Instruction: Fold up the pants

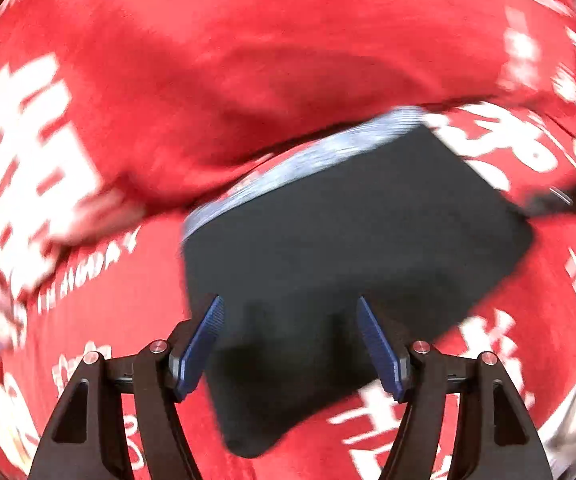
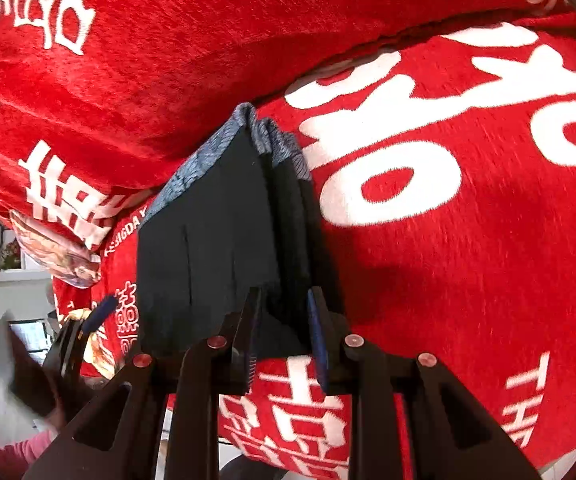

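The dark pants (image 1: pixel 352 264) lay folded into a compact, thick bundle on a red blanket (image 1: pixel 247 80) with big white characters. The striped blue-grey waistband (image 1: pixel 308 156) ran along the bundle's far edge, right up against a raised fold of the same blanket.

Left gripper (image 1: pixel 290 312): blue pads spread well apart over the near part of the bundle. Neither pad pressed the cloth as far as could be seen. The view was motion-blurred.

Right gripper (image 2: pixel 283 316): jaws only narrowly apart, set on either side of the near end of the stacked layers. The folded edges ran up between the two fingers. The blue pad (image 2: pixel 320 344) on the right sat just beside the cloth; whether the pads actually pinched the layers could not be told from this view, since the left finger hid the contact.

In the right wrist view the bundle (image 2: pixel 207 248) showed its layers stacked edge-on, waistband (image 2: pixel 191 168) at the far end. The left gripper (image 2: pixel 87 320) showed at lower left, beside the bundle. A pink sleeve (image 2: pixel 15 452) sat in the bottom-left corner. A patterned cloth (image 2: pixel 59 256) lay at the blanket's left edge.
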`<state>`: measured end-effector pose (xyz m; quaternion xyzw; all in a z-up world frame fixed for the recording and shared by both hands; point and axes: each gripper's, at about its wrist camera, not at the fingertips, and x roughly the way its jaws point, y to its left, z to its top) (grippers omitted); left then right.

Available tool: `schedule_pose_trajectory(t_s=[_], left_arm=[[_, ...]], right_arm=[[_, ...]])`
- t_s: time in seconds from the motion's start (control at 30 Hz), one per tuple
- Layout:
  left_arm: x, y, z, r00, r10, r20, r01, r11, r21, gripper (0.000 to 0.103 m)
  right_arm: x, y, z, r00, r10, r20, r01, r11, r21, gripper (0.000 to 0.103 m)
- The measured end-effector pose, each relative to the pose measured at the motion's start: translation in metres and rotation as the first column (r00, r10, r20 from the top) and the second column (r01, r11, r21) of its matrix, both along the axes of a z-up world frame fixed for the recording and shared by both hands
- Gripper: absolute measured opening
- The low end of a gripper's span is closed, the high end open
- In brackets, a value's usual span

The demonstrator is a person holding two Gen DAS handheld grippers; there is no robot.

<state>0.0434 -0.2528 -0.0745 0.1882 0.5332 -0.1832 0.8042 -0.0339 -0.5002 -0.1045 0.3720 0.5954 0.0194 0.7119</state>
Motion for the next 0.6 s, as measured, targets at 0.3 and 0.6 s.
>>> schedule_pose_trajectory(t_s=[0.3, 0.6], left_arm=[[-0.002, 0.054, -0.046, 0.986, 0.143, -0.085, -0.147, 0.989, -0.034, 0.081], [0.009, 0.062, -0.046, 0.97, 0.172, -0.174, -0.183, 0.982, -0.049, 0.085]], right_arm=[[0.003, 0.041, -0.024, 0.991, 0.117, -0.06, -0.124, 0.981, -0.147, 0.023], [-0.002, 0.043, -0.016, 0.991, 0.101, -0.087, -0.118, 0.969, -0.218, 0.028]])
